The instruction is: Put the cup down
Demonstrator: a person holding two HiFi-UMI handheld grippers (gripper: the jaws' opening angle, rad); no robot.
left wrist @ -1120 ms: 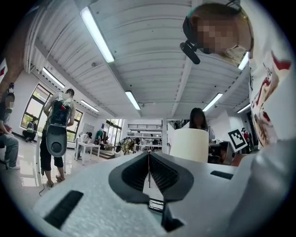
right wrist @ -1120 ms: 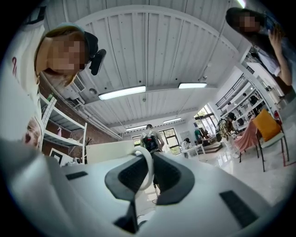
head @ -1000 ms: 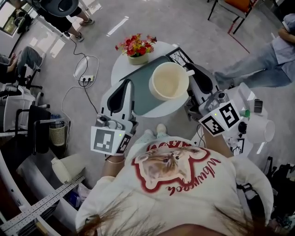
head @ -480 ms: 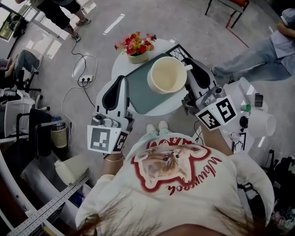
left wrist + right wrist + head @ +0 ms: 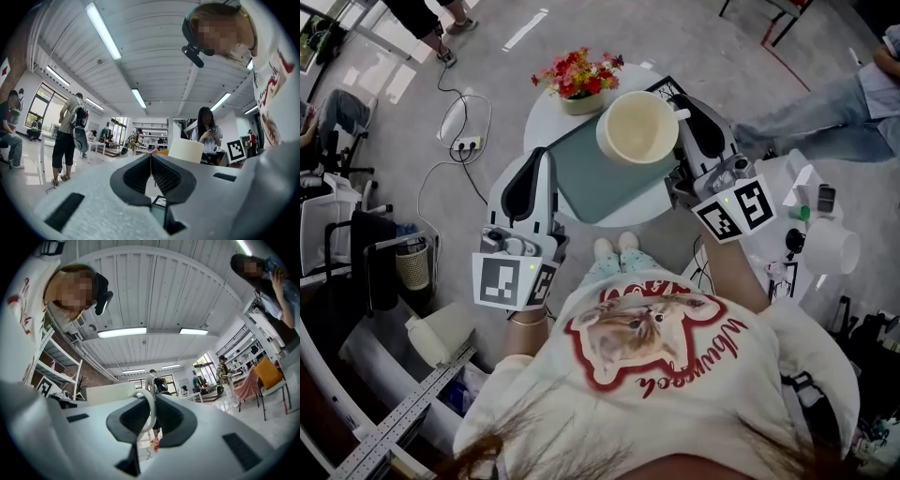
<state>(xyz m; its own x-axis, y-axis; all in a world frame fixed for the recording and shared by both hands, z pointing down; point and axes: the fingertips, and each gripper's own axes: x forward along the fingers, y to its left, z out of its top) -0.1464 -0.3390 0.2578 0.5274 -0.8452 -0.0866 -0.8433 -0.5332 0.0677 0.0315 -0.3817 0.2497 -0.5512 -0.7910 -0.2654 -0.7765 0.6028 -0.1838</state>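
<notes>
Cup (image 5: 637, 127) hangs over the far part of the green mat (image 5: 591, 183) on the round tabletop (image 5: 540, 127), mouth up, carried by its handle (image 5: 149, 404). Right gripper (image 5: 684, 117) has its fingers closed on that handle, as its own view shows plainly. It reaches forward along the tabletop's right side. Left gripper (image 5: 541, 159) points forward at the tabletop's near-left edge, fingers pressed together on nothing.

Recommendation: lower the cup straight down, base level, onto bare mat, well apart from the flowers (image 5: 578, 73). Release only once the base is fully seated, since a handle grip may let the cup swing. Contact between base and mat cannot be judged.
</notes>
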